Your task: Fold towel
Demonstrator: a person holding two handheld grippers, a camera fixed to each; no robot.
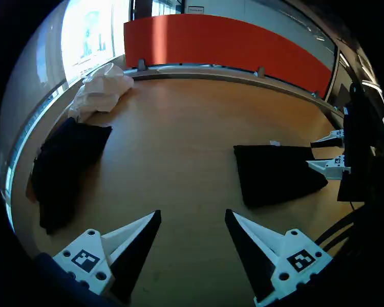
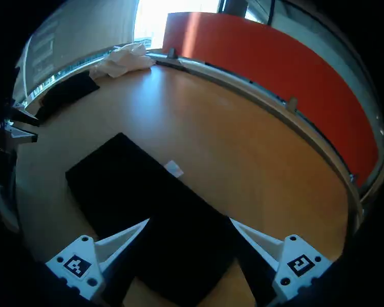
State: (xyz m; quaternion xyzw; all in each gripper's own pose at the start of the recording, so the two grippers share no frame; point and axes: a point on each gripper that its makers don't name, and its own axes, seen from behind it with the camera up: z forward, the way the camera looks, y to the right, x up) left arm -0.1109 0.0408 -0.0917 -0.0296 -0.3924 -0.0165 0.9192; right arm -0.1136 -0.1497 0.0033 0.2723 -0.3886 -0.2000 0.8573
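A black towel [image 2: 135,194], folded into a long rectangle with a small white tag [image 2: 173,168] at its far edge, lies flat on the wooden table [image 2: 217,123]. My right gripper [image 2: 189,225] is open, its two fingers spread over the towel's near end with the cloth between and below them. In the left gripper view the same towel [image 1: 274,171] lies to the right, with the right gripper [image 1: 326,153] at its far right edge. My left gripper [image 1: 192,215] hangs open over bare wood, well left of the towel, holding nothing.
A dark pile of cloth [image 1: 64,163] lies at the table's left edge, with a crumpled white cloth [image 1: 102,89] behind it. An orange panel [image 1: 228,43] stands along the table's curved back rim. The left gripper [image 2: 18,125] shows far left in the right gripper view.
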